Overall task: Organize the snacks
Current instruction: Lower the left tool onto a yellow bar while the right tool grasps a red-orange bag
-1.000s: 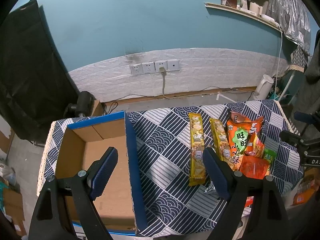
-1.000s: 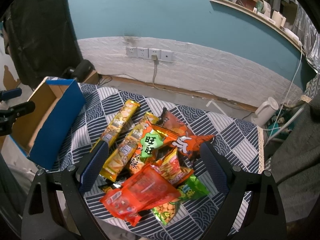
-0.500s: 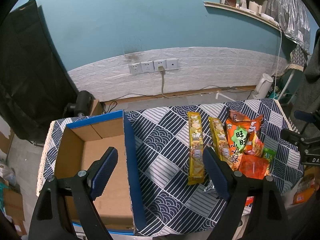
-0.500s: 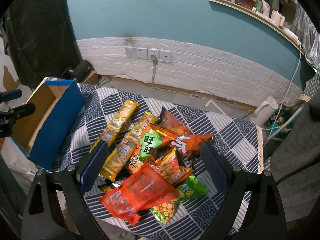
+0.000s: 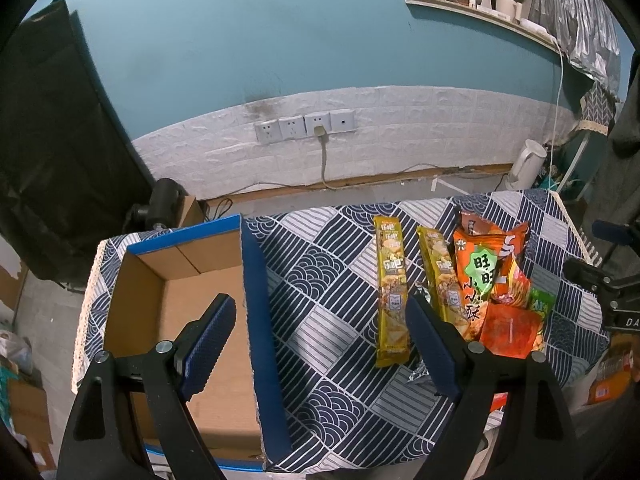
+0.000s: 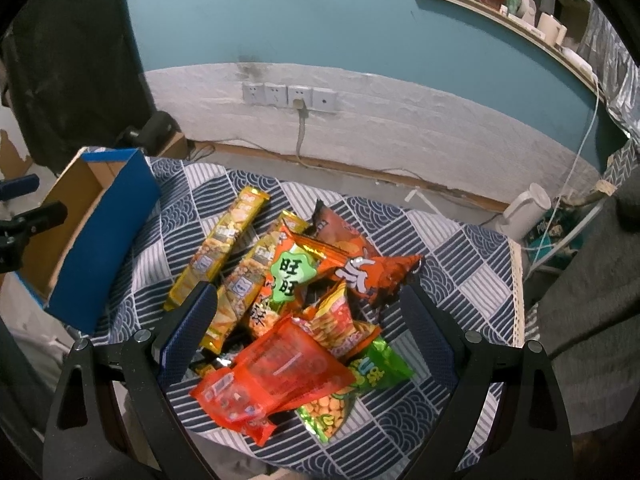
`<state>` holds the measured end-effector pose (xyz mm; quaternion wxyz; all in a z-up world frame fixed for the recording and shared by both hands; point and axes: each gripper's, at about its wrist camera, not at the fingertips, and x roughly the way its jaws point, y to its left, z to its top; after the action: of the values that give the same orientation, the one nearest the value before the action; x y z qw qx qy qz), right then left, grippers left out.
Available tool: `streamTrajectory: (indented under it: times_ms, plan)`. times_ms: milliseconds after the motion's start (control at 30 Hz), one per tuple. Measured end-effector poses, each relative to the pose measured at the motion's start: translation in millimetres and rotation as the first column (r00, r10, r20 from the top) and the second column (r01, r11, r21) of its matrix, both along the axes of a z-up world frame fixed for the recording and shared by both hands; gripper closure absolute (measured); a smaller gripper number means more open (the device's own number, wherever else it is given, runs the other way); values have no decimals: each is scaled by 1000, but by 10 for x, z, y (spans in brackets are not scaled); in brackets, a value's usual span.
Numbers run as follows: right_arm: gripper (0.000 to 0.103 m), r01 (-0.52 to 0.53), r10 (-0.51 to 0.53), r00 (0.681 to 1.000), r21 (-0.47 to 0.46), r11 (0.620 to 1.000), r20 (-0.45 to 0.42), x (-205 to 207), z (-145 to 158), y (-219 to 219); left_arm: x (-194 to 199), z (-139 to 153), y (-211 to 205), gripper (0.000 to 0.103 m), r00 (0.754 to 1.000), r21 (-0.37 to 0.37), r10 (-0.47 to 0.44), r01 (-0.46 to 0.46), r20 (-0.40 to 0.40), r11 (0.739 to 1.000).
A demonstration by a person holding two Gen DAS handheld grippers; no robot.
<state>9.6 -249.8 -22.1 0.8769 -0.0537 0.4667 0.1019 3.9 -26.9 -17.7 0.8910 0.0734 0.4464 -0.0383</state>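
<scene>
A heap of snack packets lies on the patterned cloth. Two long yellow packets (image 5: 391, 292) (image 6: 219, 248) lie side by side at the heap's left. Beside them are an orange bag with a green label (image 6: 289, 276), a dark orange bag (image 6: 362, 264), a translucent red pouch (image 6: 276, 372) and a green bag (image 6: 360, 380). My right gripper (image 6: 306, 312) hangs open above this heap, holding nothing. My left gripper (image 5: 318, 320) is open over the cloth, its left finger above the cardboard box (image 5: 176, 280) with blue outer walls, which looks empty.
The table (image 5: 332, 256) ends close to a white brick wall strip with sockets (image 5: 304, 128) and a plugged cable. A white kettle (image 6: 524, 216) stands on the floor at the back right. A black camera mount (image 5: 160, 204) sits behind the box.
Both wrist views have drifted slightly; the snacks and box lie where they were. Both grippers stay open.
</scene>
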Motion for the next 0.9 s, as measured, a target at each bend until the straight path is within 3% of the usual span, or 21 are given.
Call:
streamTrajectory:
  times_ms: [233, 367, 767, 900]
  plan:
    - [12, 49, -46, 991, 24, 999, -124, -45, -314, -11, 13, -240, -67, 15, 999, 35, -6, 8, -47, 999]
    - [12, 81, -74, 980, 32, 996, -185, -60, -493, -21, 4, -371, -105, 15, 996, 18, -18, 20, -88, 1000]
    - [12, 141, -123, 942, 36, 989, -311, -144, -952, 58, 10, -863, -204, 15, 974, 8, -22, 24, -226, 1000]
    - [12, 166, -137, 922, 50, 985, -361, -150, -1120, 85, 14, -964, -261, 15, 972, 23, -26, 32, -233, 999]
